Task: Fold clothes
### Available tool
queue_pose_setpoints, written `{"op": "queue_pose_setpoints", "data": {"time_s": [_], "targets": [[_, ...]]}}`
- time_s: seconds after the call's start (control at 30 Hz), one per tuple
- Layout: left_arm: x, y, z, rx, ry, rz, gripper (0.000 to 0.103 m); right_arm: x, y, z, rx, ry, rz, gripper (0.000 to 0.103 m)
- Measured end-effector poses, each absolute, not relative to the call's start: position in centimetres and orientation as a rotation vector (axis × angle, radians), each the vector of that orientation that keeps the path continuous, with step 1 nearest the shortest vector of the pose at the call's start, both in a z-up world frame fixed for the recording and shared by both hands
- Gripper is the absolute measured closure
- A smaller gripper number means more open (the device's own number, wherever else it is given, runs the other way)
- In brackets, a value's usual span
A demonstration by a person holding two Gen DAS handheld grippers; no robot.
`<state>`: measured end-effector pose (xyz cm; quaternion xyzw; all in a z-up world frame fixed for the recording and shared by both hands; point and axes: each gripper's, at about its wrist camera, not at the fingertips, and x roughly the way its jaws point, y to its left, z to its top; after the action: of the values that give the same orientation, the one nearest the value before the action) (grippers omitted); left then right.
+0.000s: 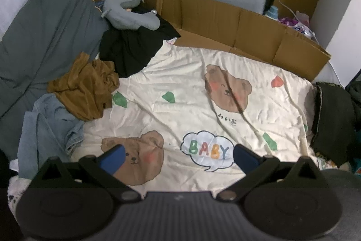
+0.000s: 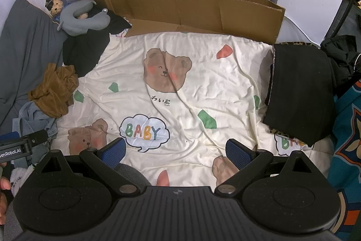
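The bed is covered by a cream bear-print sheet, its middle bare. Unfolded clothes are heaped at its nine to eleven o'clock edge: a black garment at eleven, a mustard top at ten, a blue denim piece at nine. A folded black stack lies at three o'clock. All look soft and limp; the denim probably heaviest and stiffest, best taken by a hem or waistband, the mustard top by its shoulders. The left gripper and right gripper hover spread wide, holding nothing.
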<state>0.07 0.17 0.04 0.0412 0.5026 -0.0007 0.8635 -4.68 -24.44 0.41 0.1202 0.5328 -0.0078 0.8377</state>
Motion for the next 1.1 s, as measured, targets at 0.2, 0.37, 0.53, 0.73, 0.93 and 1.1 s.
{"op": "queue_pose_setpoints", "data": {"time_s": [0.2, 0.37, 0.53, 0.73, 0.93, 1.1], "targets": [[-0.6, -0.7, -0.4, 0.100, 1.043, 0.006, 0.000, -4.5, -24.4, 0.5, 0.253, 1.128, -0.018, 0.005], [-0.3, -0.5, -0.8, 0.081, 1.050, 0.009, 0.000, -4.8, -24.4, 0.9, 0.249, 1.129, -0.029, 0.005], [-0.3, -0.5, -0.7, 0.082, 1.051, 0.011, 0.000, -4.5, -24.0, 0.3, 0.242, 1.129, -0.022, 0.005], [-0.1, -0.2, -0.6, 0.074, 1.061, 0.009, 0.000, -4.5, -24.2, 0.3, 0.246, 1.131, -0.023, 0.005], [0.4, 0.2, -0.5, 0.076, 1.070, 0.003, 0.000, -4.3, -24.1, 0.2, 0.242, 1.134, -0.022, 0.005], [1.0, 0.8, -0.2, 0.074, 1.076, -0.004, 0.000, -4.2, -24.1, 0.2, 0.242, 1.136, -0.026, 0.005]]}}
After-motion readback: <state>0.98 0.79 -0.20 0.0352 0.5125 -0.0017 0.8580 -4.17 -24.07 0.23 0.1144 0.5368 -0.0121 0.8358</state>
